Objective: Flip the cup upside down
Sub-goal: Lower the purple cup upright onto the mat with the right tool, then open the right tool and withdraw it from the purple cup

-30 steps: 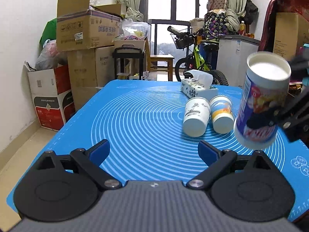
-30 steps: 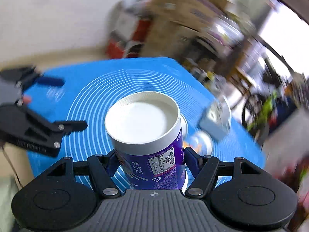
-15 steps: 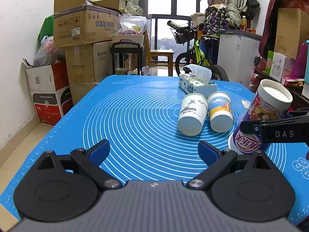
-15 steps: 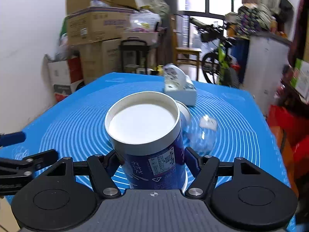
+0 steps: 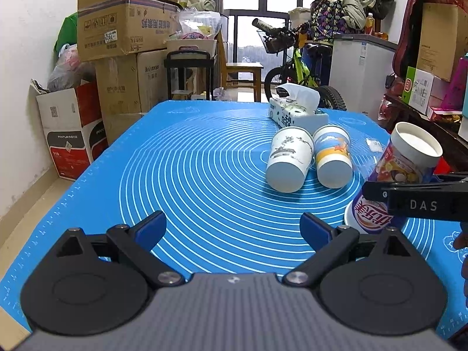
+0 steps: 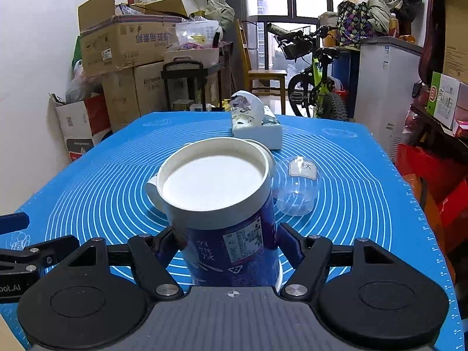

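Observation:
A purple printed paper cup (image 6: 225, 222) stands upside down, white base up, between the fingers of my right gripper (image 6: 226, 242), which is shut on it. In the left wrist view the same cup (image 5: 392, 175) stands on the blue mat (image 5: 190, 169) at the right, slightly tilted, with the right gripper's finger (image 5: 415, 201) across it. My left gripper (image 5: 234, 228) is open and empty, low over the mat's near side, left of the cup.
Two paper cups (image 5: 289, 161) (image 5: 333, 158) lie on their sides mid-mat. A clear plastic cup (image 6: 295, 187) stands upside down just beyond the held cup. A tissue box (image 5: 295, 111) sits at the far edge. Cardboard boxes, a bicycle and a fridge surround the table.
The right gripper has swung level and brought the inverted purple cup down from the air onto the mat. The left gripper has barely moved.

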A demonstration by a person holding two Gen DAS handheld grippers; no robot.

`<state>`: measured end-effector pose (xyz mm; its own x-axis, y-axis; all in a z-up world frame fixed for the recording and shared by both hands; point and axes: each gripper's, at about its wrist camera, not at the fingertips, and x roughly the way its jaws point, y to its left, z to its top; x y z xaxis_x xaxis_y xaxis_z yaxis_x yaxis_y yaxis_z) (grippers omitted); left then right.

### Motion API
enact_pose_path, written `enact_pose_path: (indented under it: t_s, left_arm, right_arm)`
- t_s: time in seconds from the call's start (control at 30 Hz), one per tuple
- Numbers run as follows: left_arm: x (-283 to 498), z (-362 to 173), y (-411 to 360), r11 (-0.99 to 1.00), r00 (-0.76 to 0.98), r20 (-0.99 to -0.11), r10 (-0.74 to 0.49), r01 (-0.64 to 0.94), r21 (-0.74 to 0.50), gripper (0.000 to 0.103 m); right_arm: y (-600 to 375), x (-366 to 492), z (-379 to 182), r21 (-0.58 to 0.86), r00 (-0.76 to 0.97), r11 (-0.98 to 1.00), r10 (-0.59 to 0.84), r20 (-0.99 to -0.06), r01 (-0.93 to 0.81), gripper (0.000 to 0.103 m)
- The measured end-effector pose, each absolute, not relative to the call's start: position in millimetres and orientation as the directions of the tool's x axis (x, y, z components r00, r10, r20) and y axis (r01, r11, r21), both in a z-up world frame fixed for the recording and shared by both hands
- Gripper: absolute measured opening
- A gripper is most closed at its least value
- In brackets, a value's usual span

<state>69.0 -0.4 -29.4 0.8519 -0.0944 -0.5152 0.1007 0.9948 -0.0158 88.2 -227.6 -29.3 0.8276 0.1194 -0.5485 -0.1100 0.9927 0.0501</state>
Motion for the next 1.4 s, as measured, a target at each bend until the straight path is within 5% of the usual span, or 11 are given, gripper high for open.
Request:
enact_pose_path:
  t_s: [0.27, 1.4]
  left_arm:
    - [58.6, -24.0, -7.7, 0.986, 0.823, -0.546, -0.153, 0.167, -0.025, 0.097]
    - [-32.8, 3.4, -41.2, 0.976, 0.822, -0.538, -0.186, 0.220, -0.001, 0.097]
  right_arm:
    - [-230.7, 71.0, -16.2, 0.066, 0.838, 0.995, 0.102, -0.537, -0.078, 0.098]
    - [-255.9, -92.5, 14.6, 0.073, 0.830, 0.996, 0.077, -0.553, -0.044, 0.099]
